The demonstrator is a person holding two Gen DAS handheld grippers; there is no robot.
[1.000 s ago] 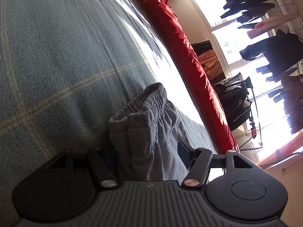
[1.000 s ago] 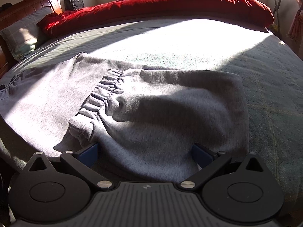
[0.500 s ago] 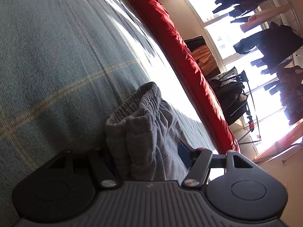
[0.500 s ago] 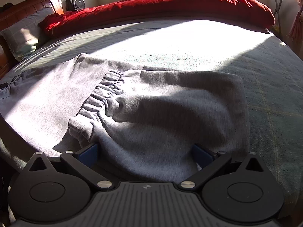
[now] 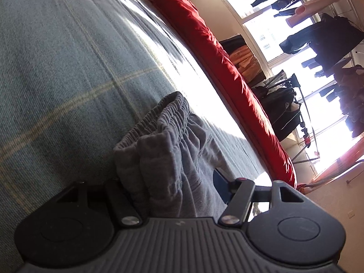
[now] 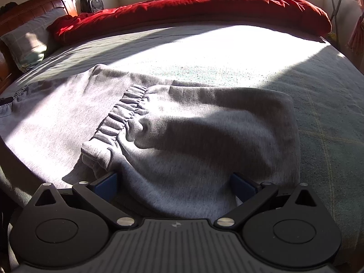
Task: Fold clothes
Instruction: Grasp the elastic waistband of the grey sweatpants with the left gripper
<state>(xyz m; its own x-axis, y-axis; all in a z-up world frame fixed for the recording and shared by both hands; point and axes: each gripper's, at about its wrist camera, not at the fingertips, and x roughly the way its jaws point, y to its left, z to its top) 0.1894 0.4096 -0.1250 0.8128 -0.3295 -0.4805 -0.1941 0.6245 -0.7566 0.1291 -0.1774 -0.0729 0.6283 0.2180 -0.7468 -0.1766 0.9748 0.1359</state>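
A home bedroom is shown: a bed [image 6: 318,104] with pillow [image 6: 27,43], red duvet [image 6: 204,6], wooden headboard [image 6: 34,6], and clothes hung [image 5: 325,36] by the window.

No readable text, no labels, no brand names, no numbers, no signs in either view

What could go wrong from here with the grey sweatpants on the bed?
1. The left gripper has only a bunched fold near the waistband between wide jaws; it may slip out.
2. The right gripper straddles thick folded sweatpants with jaws spread; closing may catch only the top layer.
3. The loose cuff could drag crooked, spoiling the fold.
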